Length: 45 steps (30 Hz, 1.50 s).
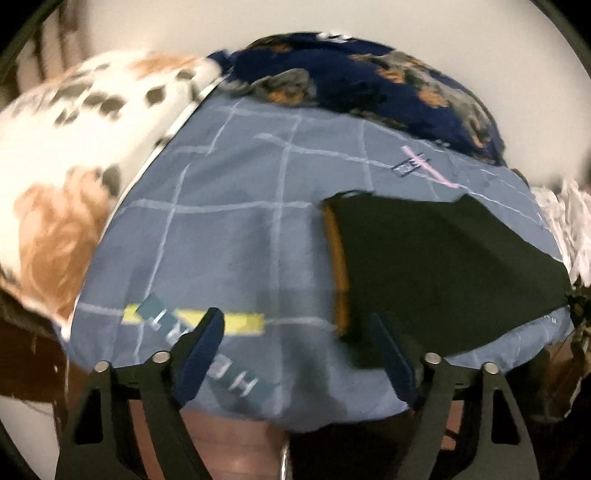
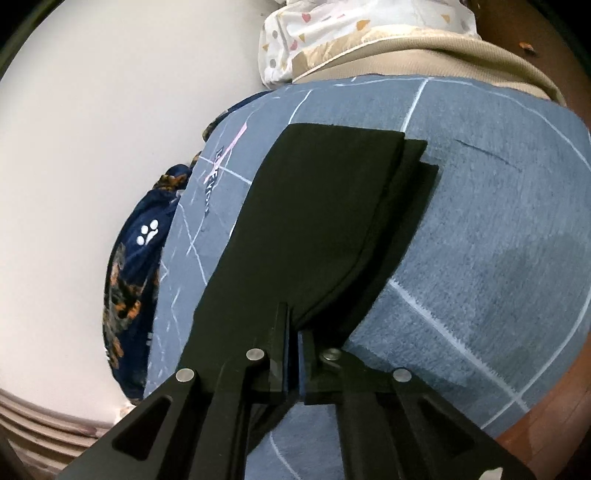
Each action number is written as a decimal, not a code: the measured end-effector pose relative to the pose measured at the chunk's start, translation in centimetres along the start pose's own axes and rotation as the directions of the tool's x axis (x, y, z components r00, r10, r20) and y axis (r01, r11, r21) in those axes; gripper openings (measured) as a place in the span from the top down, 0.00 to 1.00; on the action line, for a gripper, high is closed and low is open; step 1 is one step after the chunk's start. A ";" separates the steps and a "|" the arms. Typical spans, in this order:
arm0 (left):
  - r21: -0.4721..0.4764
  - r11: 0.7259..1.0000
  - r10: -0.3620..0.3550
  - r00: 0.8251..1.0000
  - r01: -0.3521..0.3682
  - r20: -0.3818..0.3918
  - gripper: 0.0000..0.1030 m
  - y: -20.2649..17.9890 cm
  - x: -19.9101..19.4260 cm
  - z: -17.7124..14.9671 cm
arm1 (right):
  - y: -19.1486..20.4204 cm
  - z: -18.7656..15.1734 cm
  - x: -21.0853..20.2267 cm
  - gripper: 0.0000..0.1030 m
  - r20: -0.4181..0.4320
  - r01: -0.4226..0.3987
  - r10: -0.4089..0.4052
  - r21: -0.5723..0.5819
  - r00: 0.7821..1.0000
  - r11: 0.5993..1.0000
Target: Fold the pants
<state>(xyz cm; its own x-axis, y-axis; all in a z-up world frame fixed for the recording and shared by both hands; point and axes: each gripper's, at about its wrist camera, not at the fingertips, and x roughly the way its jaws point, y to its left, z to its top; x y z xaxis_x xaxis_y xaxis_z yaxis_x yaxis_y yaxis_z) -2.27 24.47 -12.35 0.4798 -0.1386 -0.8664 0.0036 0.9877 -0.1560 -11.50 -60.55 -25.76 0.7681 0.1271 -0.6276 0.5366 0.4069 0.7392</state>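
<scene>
The black pants (image 2: 314, 221) lie folded lengthwise on a blue-grey bedsheet with white grid lines (image 2: 480, 229). My right gripper (image 2: 293, 328) is shut on the near edge of the pants, with the top layer curling up from the pinch. In the left wrist view the pants (image 1: 443, 266) lie to the right, with an orange-brown waistband lining (image 1: 338, 258) showing at their left edge. My left gripper (image 1: 299, 350) is open and empty, hovering over the sheet (image 1: 221, 229) just in front of that waistband edge.
A white and brown patterned blanket (image 1: 74, 147) is piled at the left. A navy patterned blanket (image 1: 351, 74) lies at the back against the white wall, also seen in the right wrist view (image 2: 129, 288). A white dotted pillow (image 2: 332, 33) sits beyond the pants. The bed's wooden frame (image 2: 546, 424) borders the sheet.
</scene>
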 end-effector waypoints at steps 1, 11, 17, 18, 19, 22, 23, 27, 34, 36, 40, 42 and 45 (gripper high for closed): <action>-0.004 1.000 -0.018 1.000 0.018 -0.005 0.26 0.4 0.0 -0.3 | 0.0 0.0 0.0 0.99 0.002 0.000 0.000 0.002 1.000 1.000; -0.001 0.976 -0.217 0.962 0.219 -0.165 0.31 -3.4 4.6 -3.1 | -0.6 0.0 0.0 1.00 -0.024 -0.021 0.023 0.058 0.999 0.998; -0.051 0.972 -0.234 0.950 0.228 -0.209 0.75 -4.1 5.8 -3.4 | -0.2 0.0 0.0 1.00 -0.023 -0.004 0.005 0.049 1.000 0.999; -0.065 0.972 -0.235 0.949 0.226 -0.212 0.76 -4.1 6.0 -3.2 | -0.3 0.0 0.0 1.00 -0.022 -0.005 0.006 0.050 1.000 0.999; -0.094 0.969 -0.245 0.946 0.230 -0.211 0.76 -3.9 6.0 -3.0 | -0.2 0.0 0.0 1.00 -0.021 -0.005 0.007 0.048 1.000 0.999; -0.140 0.956 -0.283 0.939 0.258 -0.198 0.76 -3.3 5.6 -2.9 | -0.4 0.1 0.0 1.00 -0.022 -0.010 0.011 0.054 1.000 0.999; -0.156 0.952 -0.293 0.932 0.264 -0.212 0.76 -3.1 5.9 -2.9 | -0.4 0.1 0.0 1.00 -0.023 -0.013 0.014 0.058 1.000 0.998; -0.220 0.934 -0.330 0.917 0.282 -0.224 0.74 -2.1 6.8 -2.9 | -0.5 0.1 0.0 1.00 -0.024 -0.018 0.019 0.060 1.000 0.998; -0.116 0.975 -0.211 0.955 0.190 -0.210 0.85 -4.0 6.5 -2.3 | -0.5 0.2 0.0 1.00 -0.026 -0.011 0.012 0.048 1.000 0.999; -0.095 0.983 -0.169 0.970 0.155 -0.176 0.96 -4.7 5.2 -1.1 | -0.4 0.2 0.0 1.00 -0.024 -0.007 0.008 0.043 1.000 0.999; -0.058 0.986 -0.155 0.988 0.153 -0.019 0.96 -5.9 1.1 3.1 | -0.1 0.1 0.0 1.00 -0.020 -0.001 0.001 0.031 1.000 1.000; -0.016 0.992 -0.126 0.992 0.127 0.030 0.96 -6.4 0.1 4.7 | 0.0 -0.1 0.0 1.00 -0.013 -0.003 0.004 0.031 1.000 1.000; -0.010 1.000 -0.028 1.000 0.028 -0.012 1.00 -5.0 2.5 4.8 | -0.3 -0.6 -0.1 1.00 -0.003 -0.035 0.035 0.046 0.999 0.998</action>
<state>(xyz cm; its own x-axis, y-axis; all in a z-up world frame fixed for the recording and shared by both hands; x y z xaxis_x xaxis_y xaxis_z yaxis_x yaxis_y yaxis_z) 3.11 19.48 -11.46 0.4686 -0.1676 -0.8674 0.0089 0.9827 -0.1850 -11.93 -60.19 -26.08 0.7854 0.1436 -0.6021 0.5253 0.3600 0.7710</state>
